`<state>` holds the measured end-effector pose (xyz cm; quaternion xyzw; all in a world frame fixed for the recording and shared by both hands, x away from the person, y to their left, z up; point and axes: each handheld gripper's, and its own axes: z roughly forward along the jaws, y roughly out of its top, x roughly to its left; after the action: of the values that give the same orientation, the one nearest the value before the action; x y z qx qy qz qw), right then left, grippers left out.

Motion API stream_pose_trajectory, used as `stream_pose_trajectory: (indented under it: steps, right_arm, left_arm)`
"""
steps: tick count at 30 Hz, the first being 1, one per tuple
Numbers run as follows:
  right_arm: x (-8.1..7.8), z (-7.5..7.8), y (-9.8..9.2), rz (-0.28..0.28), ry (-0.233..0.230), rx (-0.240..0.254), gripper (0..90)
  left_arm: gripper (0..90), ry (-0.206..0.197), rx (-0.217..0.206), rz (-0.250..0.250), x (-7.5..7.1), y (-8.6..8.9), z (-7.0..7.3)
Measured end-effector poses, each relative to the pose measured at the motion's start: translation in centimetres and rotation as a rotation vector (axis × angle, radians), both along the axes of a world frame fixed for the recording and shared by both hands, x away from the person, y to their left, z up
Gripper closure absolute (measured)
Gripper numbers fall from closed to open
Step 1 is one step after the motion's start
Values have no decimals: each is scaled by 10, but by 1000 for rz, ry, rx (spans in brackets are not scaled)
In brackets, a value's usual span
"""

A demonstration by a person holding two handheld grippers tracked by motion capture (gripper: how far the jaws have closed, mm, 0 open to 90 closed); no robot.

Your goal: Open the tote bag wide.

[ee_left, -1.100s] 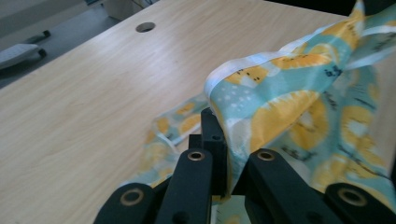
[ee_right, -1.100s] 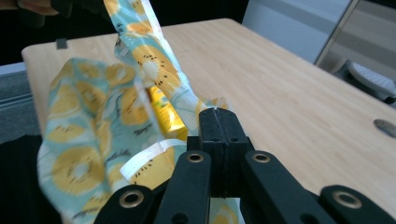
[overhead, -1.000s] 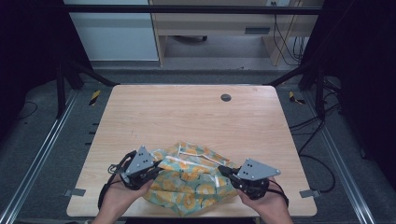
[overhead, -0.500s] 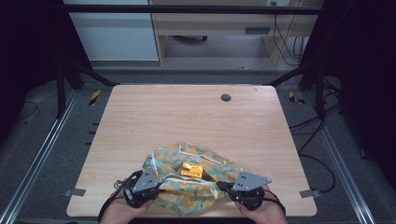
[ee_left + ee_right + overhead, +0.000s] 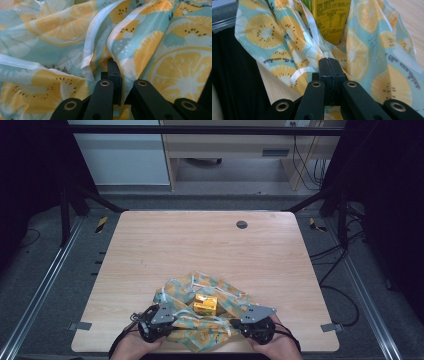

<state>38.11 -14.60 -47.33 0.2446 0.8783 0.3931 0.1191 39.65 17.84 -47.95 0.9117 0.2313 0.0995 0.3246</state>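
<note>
Your left gripper (image 5: pixel 156 321) sits at the near left edge of the table (image 5: pixel 200 245). Its jaws are pinched tight, and in the left gripper view the bag (image 5: pixel 62 37) with lemon pictures has a fold of its thin plastic caught between them. So your left hand has hold of the bag's left side.

In the middle, the bag (image 5: pixel 200 320) lies spread open near you. A small yellow box (image 5: pixel 205 303) stands upright in the bag, between your two grippers. It is a little farther from you than both grippers and looks about as near to one as to the other.

Your right gripper (image 5: pixel 257 325) sits at the near right. Its jaws are pressed fully together too, and in the right gripper view the bag (image 5: pixel 372 62) folds around them, so they seem to pinch its right edge. The yellow box (image 5: pixel 332 17) stands straight ahead of these jaws.

The bag stretches left to right between your hands, so I think the next move is to lift both sides up around the box.
</note>
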Motion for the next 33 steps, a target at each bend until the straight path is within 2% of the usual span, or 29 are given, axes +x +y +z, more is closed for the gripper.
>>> stream_pose_trajectory:
  steps: [3, 10, 18, 24, 26, 28, 30, 33]
  right_arm:
    - [2, -3, 1, 2, 12, -19, 900]
    - [4, -6, 3, -1, 28, -39, 900]
    - [5, -10, 9, 6, 35, -54, 900]
    - [4, -11, 9, 4, 44, -70, 900]
    - [4, -11, 9, 6, 41, -66, 898]
    - [2, -9, 7, -4, 34, -56, 860]
    - [1, -7, 5, -11, 24, -41, 795]
    - [-4, -2, 3, -18, 6, -25, 711]
  left_arm:
    - [896, 4, -4, 8, 4, -1, -3]
    - [897, -15, 3, 27, 8, -2, -6]
    - [898, -56, 13, 76, 13, -1, -8]
    - [891, -54, 23, 68, 11, -1, -8]
    - [857, -69, 10, 76, 8, -2, -5]
    - [794, -85, -6, 78, 4, -1, -2]
    - [658, -96, -15, 89, 0, -1, 0]
    - [505, -115, -45, 101, -7, -1, 5]
